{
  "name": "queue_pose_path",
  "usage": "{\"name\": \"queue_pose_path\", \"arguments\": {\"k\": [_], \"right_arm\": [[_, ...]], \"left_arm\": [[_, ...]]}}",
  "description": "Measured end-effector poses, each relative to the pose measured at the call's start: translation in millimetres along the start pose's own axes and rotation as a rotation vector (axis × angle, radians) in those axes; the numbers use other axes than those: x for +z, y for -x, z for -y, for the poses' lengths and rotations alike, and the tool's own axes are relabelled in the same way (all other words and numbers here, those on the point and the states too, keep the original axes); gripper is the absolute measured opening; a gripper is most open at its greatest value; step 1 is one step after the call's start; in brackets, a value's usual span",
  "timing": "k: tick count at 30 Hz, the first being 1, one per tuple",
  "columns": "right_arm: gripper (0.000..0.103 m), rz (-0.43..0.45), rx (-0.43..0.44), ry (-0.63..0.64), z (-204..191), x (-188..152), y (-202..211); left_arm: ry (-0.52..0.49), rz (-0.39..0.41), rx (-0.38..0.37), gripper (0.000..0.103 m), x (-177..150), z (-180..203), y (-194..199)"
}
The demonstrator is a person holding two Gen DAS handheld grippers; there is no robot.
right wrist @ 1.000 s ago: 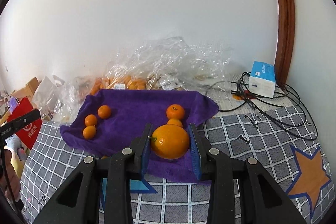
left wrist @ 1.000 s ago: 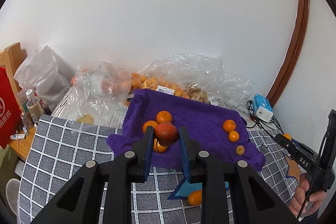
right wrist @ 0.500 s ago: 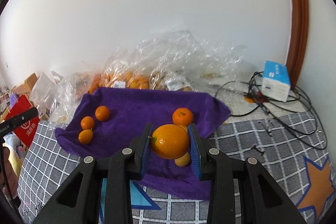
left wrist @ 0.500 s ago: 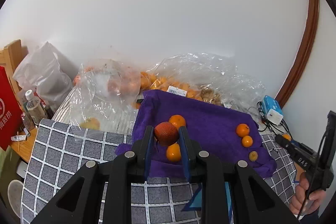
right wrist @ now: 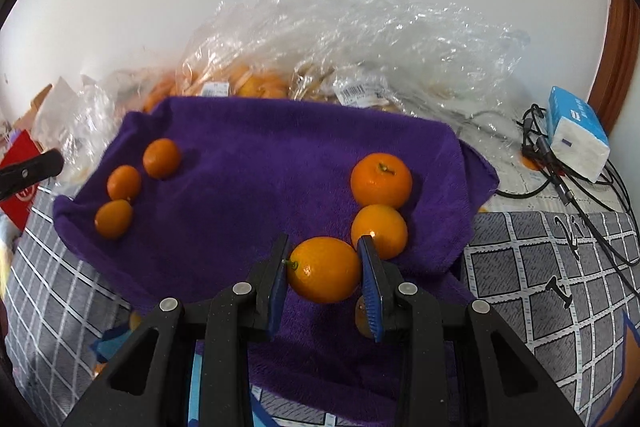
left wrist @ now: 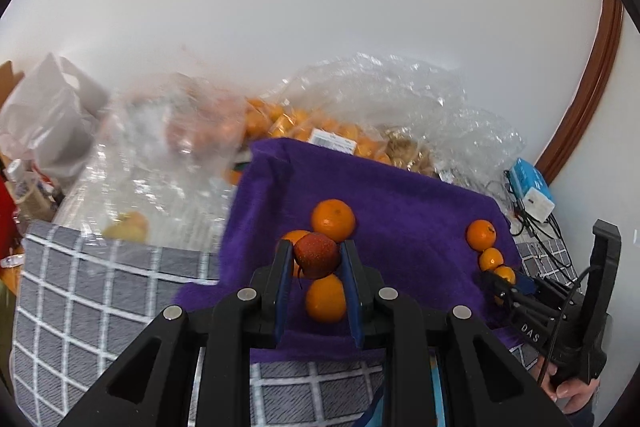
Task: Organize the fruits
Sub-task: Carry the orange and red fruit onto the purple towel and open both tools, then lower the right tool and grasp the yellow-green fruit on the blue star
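Observation:
A purple towel point(left wrist: 400, 211) point(right wrist: 256, 163) lies on the checked tablecloth. My left gripper point(left wrist: 315, 259) is shut on a small red fruit point(left wrist: 316, 254), held above the towel's left group of oranges point(left wrist: 333, 219). My right gripper point(right wrist: 324, 269) is shut on an orange point(right wrist: 323, 269), held over the towel beside two oranges point(right wrist: 381, 179) on its right side. Three small oranges point(right wrist: 124, 183) lie at the towel's left in the right wrist view. The right gripper also shows in the left wrist view point(left wrist: 516, 287).
Clear plastic bags of fruit point(left wrist: 336, 131) point(right wrist: 320, 47) are heaped behind the towel against the wall. A blue and white box point(right wrist: 576, 139) and cables point(right wrist: 560, 187) lie at the right. A red bag point(right wrist: 20, 183) and clutter sit at the left.
Both grippers have moved forward and lower over the towel with their fruit still held. The oranges on the towel look larger and nearer.

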State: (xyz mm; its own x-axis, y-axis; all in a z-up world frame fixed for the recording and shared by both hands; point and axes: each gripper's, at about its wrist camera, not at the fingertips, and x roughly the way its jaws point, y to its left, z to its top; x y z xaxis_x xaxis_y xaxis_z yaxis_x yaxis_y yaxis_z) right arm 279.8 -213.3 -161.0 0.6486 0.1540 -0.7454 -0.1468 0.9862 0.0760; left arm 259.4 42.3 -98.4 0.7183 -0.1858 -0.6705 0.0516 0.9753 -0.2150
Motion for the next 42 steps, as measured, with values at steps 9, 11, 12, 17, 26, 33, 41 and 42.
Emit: {"name": "queue_pose_path", "arguments": {"k": [9,11,12,17,26,33,41,42], "right_arm": [[0.045,-0.010,-0.016,-0.008,3.2,-3.7,-4.6],[0.047,-0.013,-0.023,-0.014,4.2,-4.0,-3.7],[0.047,-0.014,-0.023,-0.015,5.0,-3.8,-3.1],[0.048,-0.007,-0.021,-0.033,10.9,-3.3,1.5],[0.048,0.006,-0.045,-0.056,18.6,-2.7,8.5],[0.048,0.037,-0.062,-0.059,15.5,1.5,23.2],[0.048,0.083,-0.090,-0.014,-5.6,-11.6,61.3],[0.048,0.086,-0.093,-0.013,-8.1,-14.2,65.8]], "left_arm": [[-0.039,-0.103,0.001,0.023,4.2,30.9,-55.6],[-0.038,-0.130,0.002,0.023,4.6,33.5,-66.0],[-0.038,-0.140,0.009,0.023,4.6,34.2,-70.5],[-0.044,-0.187,0.055,0.023,1.7,36.6,-88.5],[-0.055,-0.230,0.082,0.024,-0.1,40.6,-96.2],[-0.045,-0.157,0.079,0.039,5.5,38.4,-55.1],[0.006,-0.047,0.069,0.044,-7.3,14.8,9.3],[0.006,-0.045,0.070,0.044,-9.7,12.8,13.7]]}}
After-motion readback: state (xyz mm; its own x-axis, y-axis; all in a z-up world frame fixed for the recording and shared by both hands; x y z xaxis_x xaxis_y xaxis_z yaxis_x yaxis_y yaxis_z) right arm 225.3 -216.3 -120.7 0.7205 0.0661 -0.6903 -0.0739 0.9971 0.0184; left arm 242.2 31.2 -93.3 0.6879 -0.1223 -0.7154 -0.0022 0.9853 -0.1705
